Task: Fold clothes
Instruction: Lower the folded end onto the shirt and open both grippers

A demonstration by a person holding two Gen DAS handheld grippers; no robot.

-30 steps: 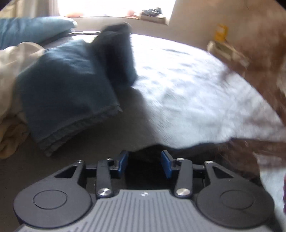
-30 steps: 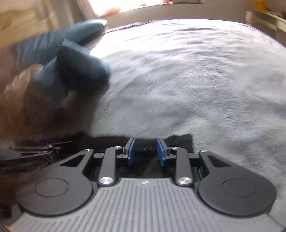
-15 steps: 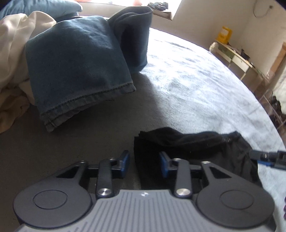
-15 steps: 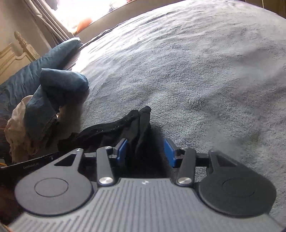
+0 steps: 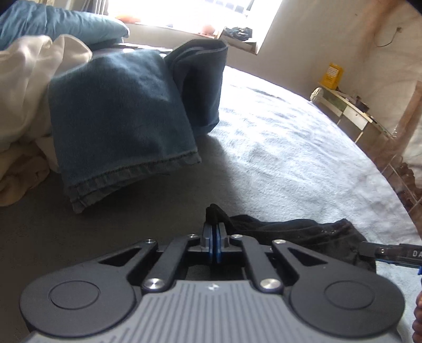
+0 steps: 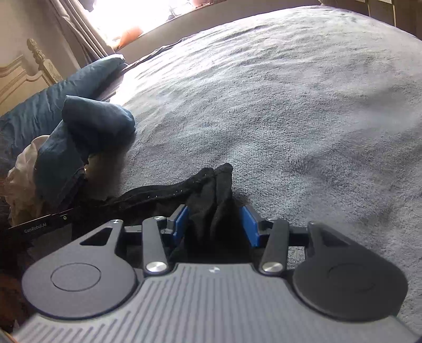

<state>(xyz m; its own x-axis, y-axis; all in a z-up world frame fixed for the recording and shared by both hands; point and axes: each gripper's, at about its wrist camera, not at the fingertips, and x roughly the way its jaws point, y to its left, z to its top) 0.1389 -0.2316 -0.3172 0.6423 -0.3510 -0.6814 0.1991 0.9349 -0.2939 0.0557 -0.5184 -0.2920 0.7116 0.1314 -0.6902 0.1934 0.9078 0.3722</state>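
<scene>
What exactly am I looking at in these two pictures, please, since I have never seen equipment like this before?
There is no robot here: a person holds a two-finger gripper in each hand, and each carries a wide-angle camera looking forward along its fingers.

One picture is from the left gripper. Its blue-padded jaws are shut on a corner of a black garment lying on the grey bed cover.

The other is from the right gripper. Its jaws are open, with the other end of that black garment bunched between them, not yet pinched.

Also on the bed are folded blue jeans, pale clothing beside them and a blue pillow behind.
</scene>
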